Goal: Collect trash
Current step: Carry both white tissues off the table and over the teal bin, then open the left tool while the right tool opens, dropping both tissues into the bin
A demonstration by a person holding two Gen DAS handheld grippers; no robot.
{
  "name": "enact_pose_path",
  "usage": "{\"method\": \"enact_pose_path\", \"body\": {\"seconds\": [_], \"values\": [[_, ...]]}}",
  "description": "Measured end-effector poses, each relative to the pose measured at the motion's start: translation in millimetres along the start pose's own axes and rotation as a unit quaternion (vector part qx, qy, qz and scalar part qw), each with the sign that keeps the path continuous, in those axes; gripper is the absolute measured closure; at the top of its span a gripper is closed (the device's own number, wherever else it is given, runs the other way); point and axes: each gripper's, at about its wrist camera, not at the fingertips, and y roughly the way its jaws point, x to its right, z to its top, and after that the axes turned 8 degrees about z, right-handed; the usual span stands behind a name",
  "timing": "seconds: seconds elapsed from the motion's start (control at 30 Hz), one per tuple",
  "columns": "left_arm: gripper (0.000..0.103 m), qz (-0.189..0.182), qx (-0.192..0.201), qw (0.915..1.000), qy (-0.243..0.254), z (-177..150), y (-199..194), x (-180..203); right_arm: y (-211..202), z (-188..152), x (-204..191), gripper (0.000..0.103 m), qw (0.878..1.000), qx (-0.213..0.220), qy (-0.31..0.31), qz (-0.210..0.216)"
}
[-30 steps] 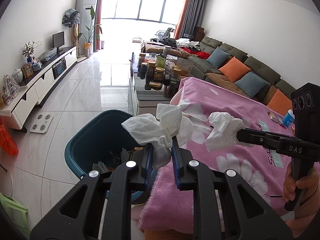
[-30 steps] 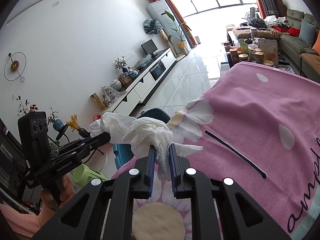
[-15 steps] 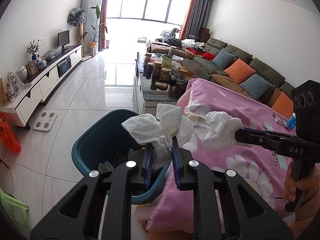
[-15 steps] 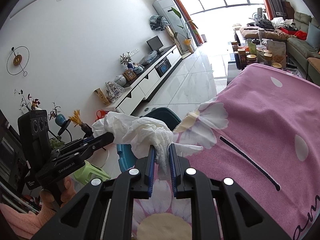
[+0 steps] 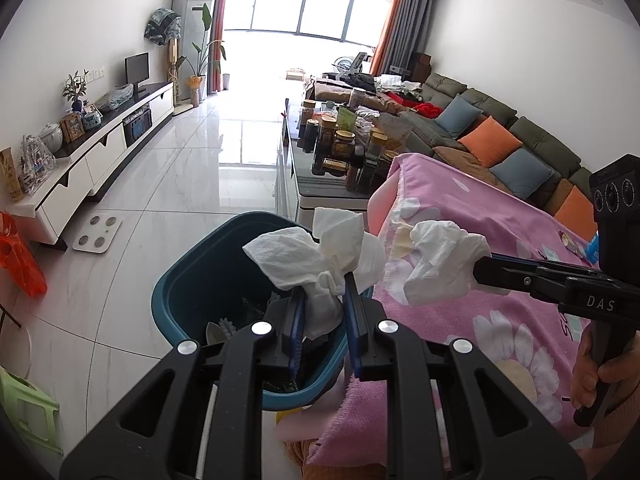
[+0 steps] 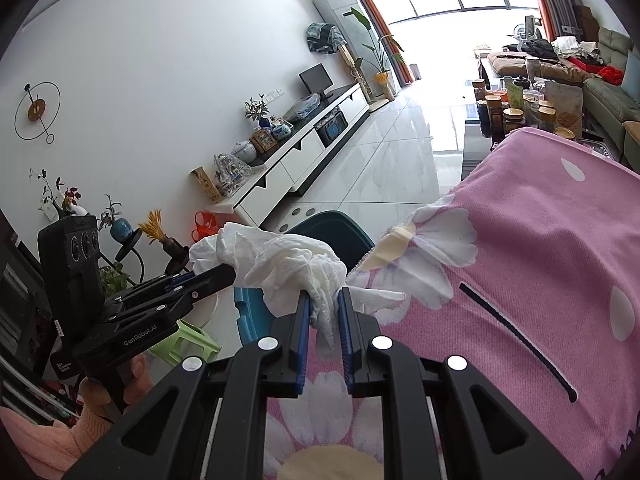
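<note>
Two crumpled tissues, one per gripper. Left gripper [image 5: 322, 300] clamped on a white tissue [image 5: 316, 256], hanging just above the open teal bin [image 5: 180, 292] on the floor. Right gripper [image 6: 324, 304] clamped on the second tissue [image 6: 296, 268], over the corner of the pink flowered blanket [image 6: 540, 248] covering the tabletop, beside the bin.

Likely feather-light, soft and easily crushed; prone to tearing or clinging to the blue pads [image 5: 297, 320], so probably best pinched at the bunched middle, as now, not by a loose flap.

Readable: "DAS" on the right gripper in the left view, "GenRobot.AI" on the left gripper in the right view. Blanket lettering cut off, unreadable.
</note>
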Motion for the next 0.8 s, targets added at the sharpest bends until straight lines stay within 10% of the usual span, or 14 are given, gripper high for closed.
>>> {"method": "enact_pose_path", "body": {"seconds": [0.8], "values": [[0.082, 0.03, -0.043, 0.9978, -0.041, -4, 50, -31, 53, 15, -15, 0.088, 0.998, -0.052, -0.033, -0.02]]}}
